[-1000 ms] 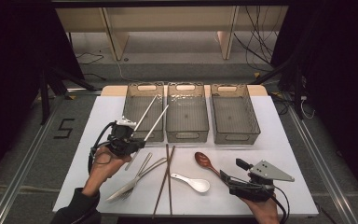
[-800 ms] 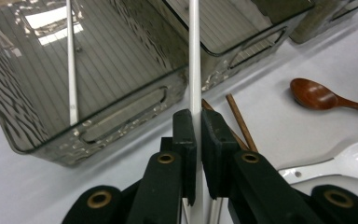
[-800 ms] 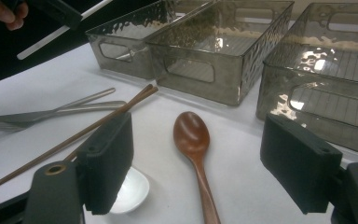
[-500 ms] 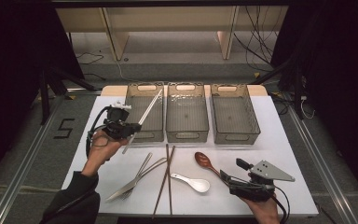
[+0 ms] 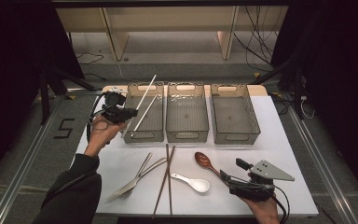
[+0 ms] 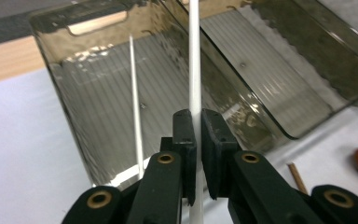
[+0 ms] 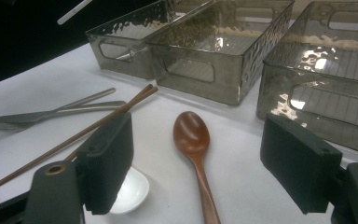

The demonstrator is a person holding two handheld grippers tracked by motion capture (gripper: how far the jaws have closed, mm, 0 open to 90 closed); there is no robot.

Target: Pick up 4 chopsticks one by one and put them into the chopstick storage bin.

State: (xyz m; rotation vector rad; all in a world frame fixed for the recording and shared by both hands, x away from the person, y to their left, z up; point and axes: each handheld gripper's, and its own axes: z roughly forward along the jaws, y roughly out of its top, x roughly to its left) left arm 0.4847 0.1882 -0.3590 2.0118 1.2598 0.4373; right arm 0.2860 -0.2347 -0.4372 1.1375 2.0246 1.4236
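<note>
Taking the left bin (image 5: 143, 114) as landmark, and starting nearest the person: the right tongs (image 5: 227, 178) rest on the table (image 5: 289, 154) at the near right corner, well apart from that bin, jaws spread wide and empty, with the brown wooden spoon (image 7: 193, 140) lying just ahead of them and the white ceramic spoon (image 5: 193, 183) beside it. Between them and the bin lie the brown chopsticks (image 5: 167, 179), then a fork and knife (image 5: 137, 177), all untouched.

At the bin itself, the left tongs (image 6: 196, 135) are clamped tight on a pair of white chopsticks (image 5: 144, 105); one stick runs straight up between the pads, the other slants off to its left. A second ago that hand held them nearer the cutlery; it has since carried them up and away, to the bin's near left corner, so that the sticks now slant out over its open top. That looks like a sorting drop about to happen: the tips only need lowering inside before release.
</note>
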